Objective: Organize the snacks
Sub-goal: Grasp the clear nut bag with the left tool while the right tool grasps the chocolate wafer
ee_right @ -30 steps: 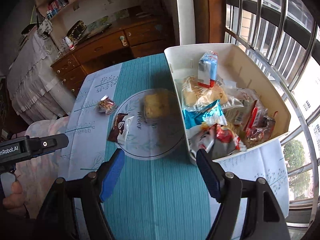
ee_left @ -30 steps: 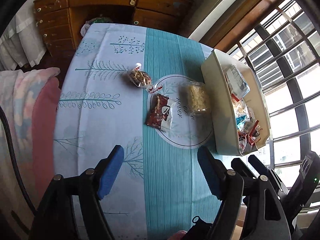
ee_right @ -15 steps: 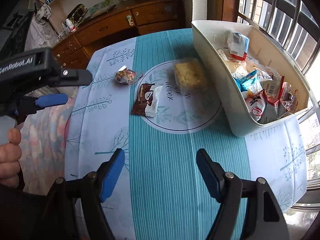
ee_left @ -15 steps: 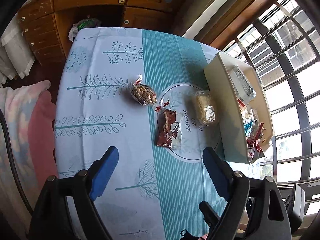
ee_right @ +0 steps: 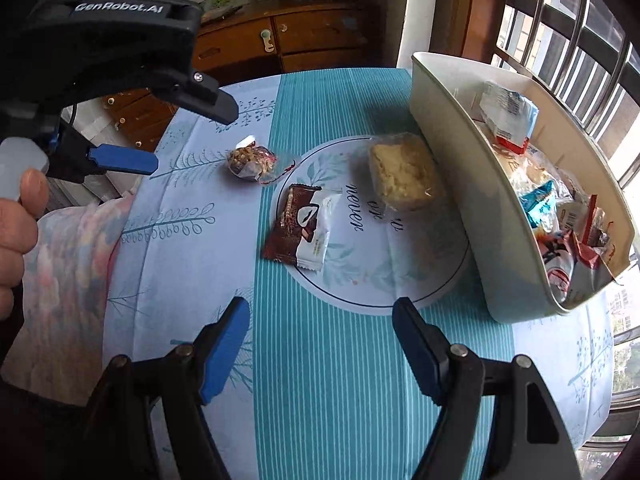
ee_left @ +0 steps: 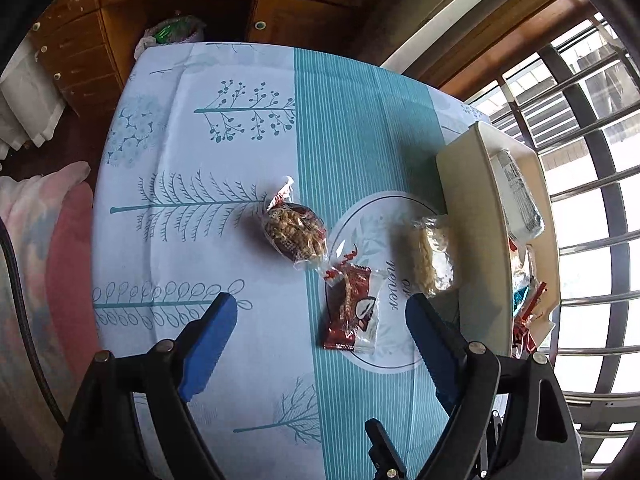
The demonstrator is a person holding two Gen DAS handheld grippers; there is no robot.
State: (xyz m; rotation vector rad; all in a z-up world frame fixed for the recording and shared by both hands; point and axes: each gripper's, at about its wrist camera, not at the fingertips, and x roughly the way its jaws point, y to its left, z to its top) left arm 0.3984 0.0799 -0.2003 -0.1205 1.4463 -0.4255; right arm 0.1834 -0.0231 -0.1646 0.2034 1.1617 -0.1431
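Brown wafer packet (ee_left: 351,309) flat on desk (ee_left: 192,152), long axis near-to-far, left tongs (ee_left: 322,330) and right tongs (ee_right: 320,346) wide open, empty

Daylight from window (ee_left: 592,184), overexposed there. Soft shadows left of bin (ee_right: 472,184), away from window. Heavy fisheye bending and dark vignette at corners. Sharp focus on tablecloth (ee_right: 340,360); no motion blur.
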